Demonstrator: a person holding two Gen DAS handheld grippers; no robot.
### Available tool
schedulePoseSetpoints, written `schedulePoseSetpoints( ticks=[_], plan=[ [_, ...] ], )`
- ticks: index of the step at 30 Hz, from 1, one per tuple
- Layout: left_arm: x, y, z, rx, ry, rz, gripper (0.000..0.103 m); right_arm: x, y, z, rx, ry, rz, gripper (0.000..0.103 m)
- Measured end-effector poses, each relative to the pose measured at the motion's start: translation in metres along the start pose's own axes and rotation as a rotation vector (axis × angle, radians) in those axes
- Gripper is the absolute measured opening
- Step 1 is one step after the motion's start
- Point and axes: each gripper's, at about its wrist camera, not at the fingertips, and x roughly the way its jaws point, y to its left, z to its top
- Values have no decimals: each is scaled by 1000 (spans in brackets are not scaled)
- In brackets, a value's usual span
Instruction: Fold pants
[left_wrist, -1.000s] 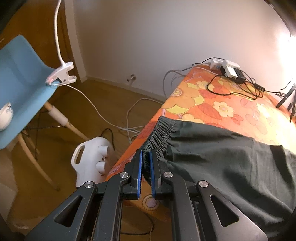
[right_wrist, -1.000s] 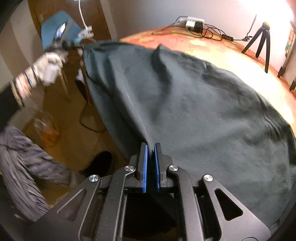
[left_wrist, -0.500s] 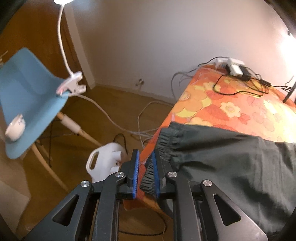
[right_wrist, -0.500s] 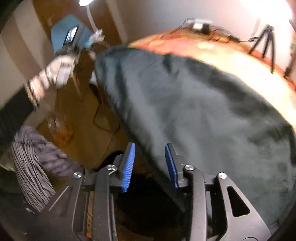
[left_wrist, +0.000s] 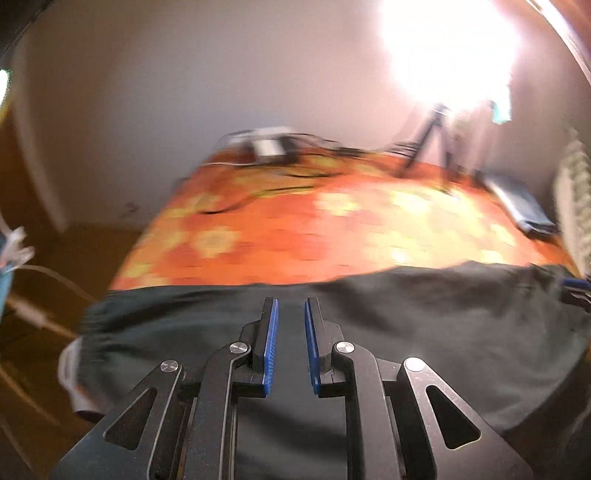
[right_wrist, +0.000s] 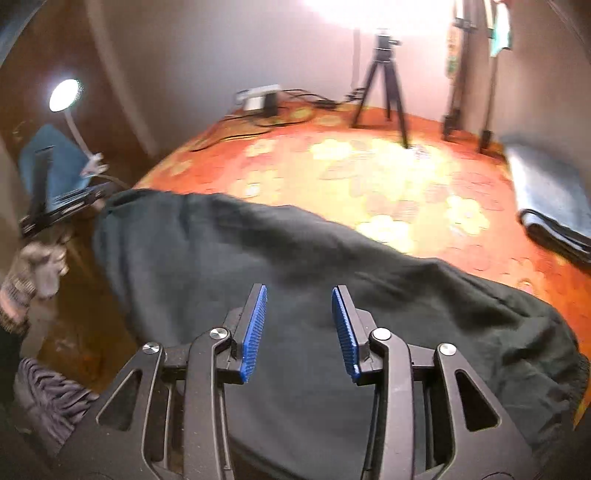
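The dark green pants (left_wrist: 424, 332) lie spread along the near edge of a table with an orange flowered cloth (left_wrist: 332, 229). They also show in the right wrist view (right_wrist: 295, 288), with the gathered waistband at the far left. My left gripper (left_wrist: 291, 314) hangs above the pants, open a little, with nothing between its blue pads. My right gripper (right_wrist: 299, 299) is open wide above the middle of the pants and holds nothing. The left gripper shows in the right wrist view (right_wrist: 62, 206) beside the waistband end.
A tripod (right_wrist: 384, 74) and a power strip with cables (right_wrist: 258, 99) stand at the back of the table. A folded blue-grey garment (right_wrist: 550, 199) lies at the right. A blue chair with a clip lamp (right_wrist: 55, 162) stands left, off the table.
Both grippers have let go of the pants and opened. The left one has swung from the waistband edge to face across the table. The pants now lie flat.
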Motion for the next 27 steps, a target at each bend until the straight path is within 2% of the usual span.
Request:
schedulePoseSetpoints(
  ticks=[3,8,11,14,20,27],
  plan=[
    [7,-40,1,62,15,-65,13,1,-2,6,-27,-3,-50,44],
    [23,-102,-4,142,62,-178,13,3,-7,21,-79,-11,-77,45],
    [36,-131,-11,189,103,-220,13,9,-14,31,-120,-15,-81,51],
    [49,-151,-17,221,144,-251,13,20,-20,41,-166,-9,-91,51],
    [70,-169,-32,268,214,-278,14,45,-26,54,-228,31,-90,51],
    [71,-166,-29,243,219,-307,14,72,-21,60,-297,57,-41,54]
  ],
)
